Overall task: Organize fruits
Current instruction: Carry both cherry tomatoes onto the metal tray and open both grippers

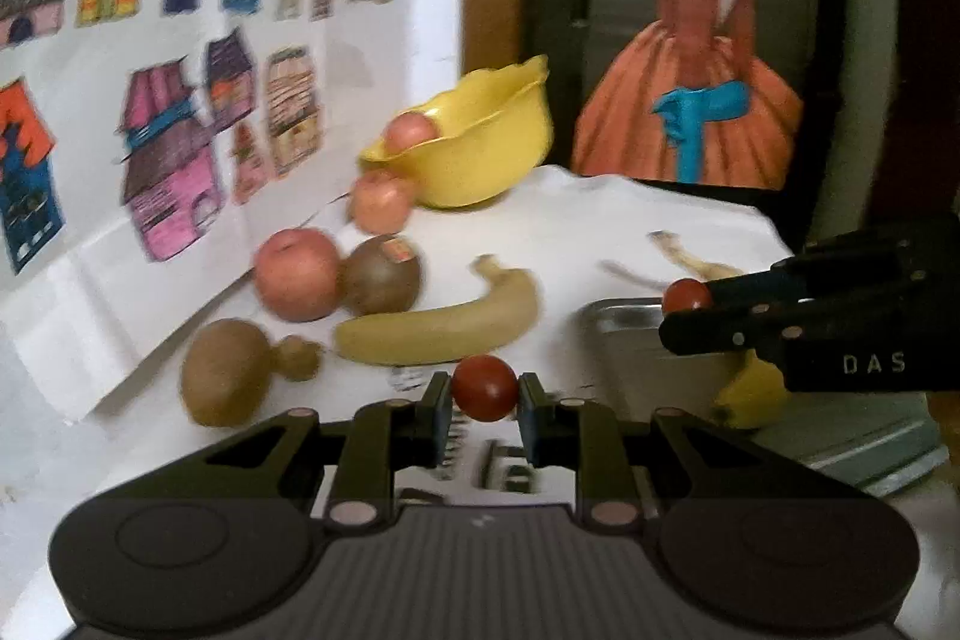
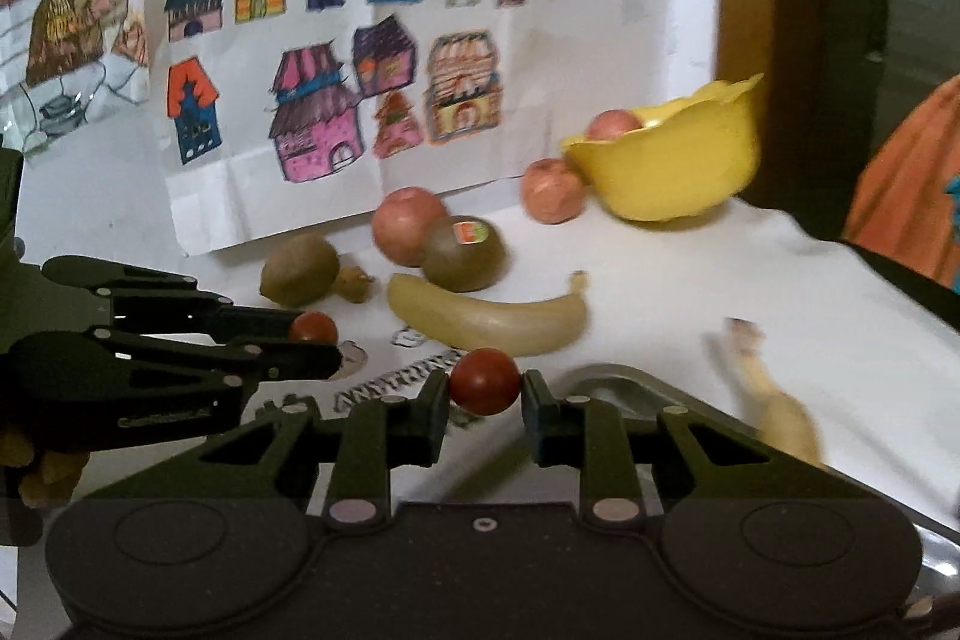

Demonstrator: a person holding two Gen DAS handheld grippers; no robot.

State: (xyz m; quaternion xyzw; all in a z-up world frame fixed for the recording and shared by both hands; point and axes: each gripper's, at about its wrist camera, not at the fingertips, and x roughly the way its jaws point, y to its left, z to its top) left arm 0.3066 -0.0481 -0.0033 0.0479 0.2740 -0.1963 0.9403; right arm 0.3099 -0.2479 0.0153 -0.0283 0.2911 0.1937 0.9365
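Observation:
My left gripper [image 1: 485, 400] is shut on a small red tomato [image 1: 485, 383] above the white cloth. My right gripper [image 2: 485, 394] is shut on a second red tomato [image 2: 485, 377], next to the metal tray [image 2: 618, 388]. Each gripper shows in the other's view: the right gripper [image 1: 684, 311] over the tray [image 1: 624, 322], the left gripper [image 2: 318, 340] at the left. A banana [image 1: 444, 331] lies just beyond, and another banana [image 1: 750, 394] lies in the tray. Two kiwis [image 1: 225, 370] [image 1: 384, 274] and two apples [image 1: 297, 274] [image 1: 381, 202] lie near the wall.
A yellow bowl [image 1: 480, 142] with an apple [image 1: 408, 130] in it stands at the back of the table. Children's drawings [image 2: 312, 100] hang on the wall to the left. A picture of an orange dress [image 1: 690, 100] leans behind the table's far edge.

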